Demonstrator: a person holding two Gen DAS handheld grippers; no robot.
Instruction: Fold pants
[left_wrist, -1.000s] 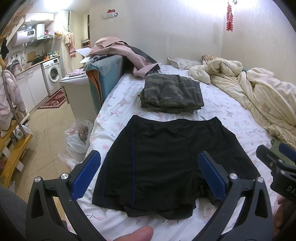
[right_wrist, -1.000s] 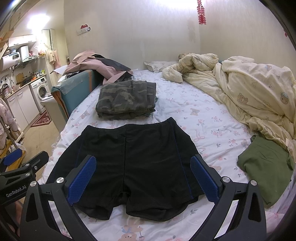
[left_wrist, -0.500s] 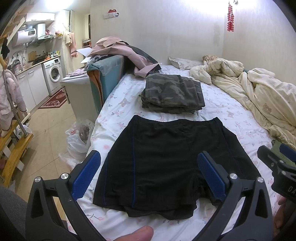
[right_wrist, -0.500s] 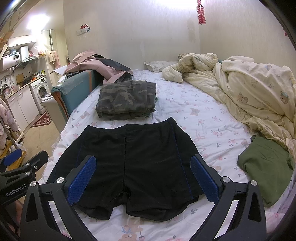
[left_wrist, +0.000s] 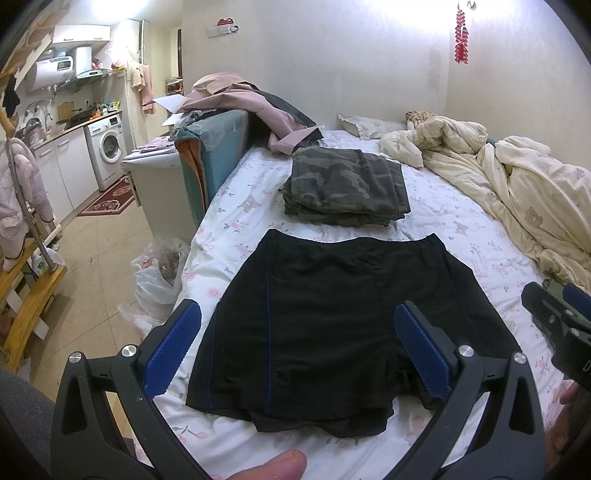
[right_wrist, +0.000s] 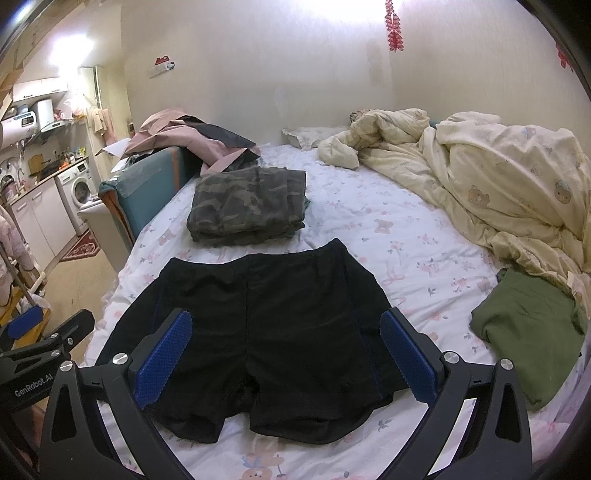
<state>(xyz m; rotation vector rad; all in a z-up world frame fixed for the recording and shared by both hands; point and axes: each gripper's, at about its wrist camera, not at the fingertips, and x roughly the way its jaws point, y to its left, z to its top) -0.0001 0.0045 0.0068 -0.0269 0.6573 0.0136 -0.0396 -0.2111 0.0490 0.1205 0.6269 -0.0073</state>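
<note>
Black shorts with blue side stripes (left_wrist: 328, 325) lie spread flat on the floral bedsheet, waistband away from me, leg hems toward me; they also show in the right wrist view (right_wrist: 266, 332). My left gripper (left_wrist: 299, 347) is open and empty, held above the hem end of the shorts. My right gripper (right_wrist: 284, 354) is open and empty, also above the hem end. The right gripper shows at the right edge of the left wrist view (left_wrist: 557, 321), and the left gripper at the left edge of the right wrist view (right_wrist: 40, 339).
Folded camouflage pants (left_wrist: 347, 188) lie beyond the shorts' waistband. A rumpled cream duvet (right_wrist: 498, 184) fills the bed's right side, with an olive garment (right_wrist: 528, 328) beside it. The bed's left edge drops to the floor, where a plastic bag (left_wrist: 155, 273) sits.
Both grippers have shifted only slightly; the left wrist view has drifted a little to the left. The shorts have not moved.
</note>
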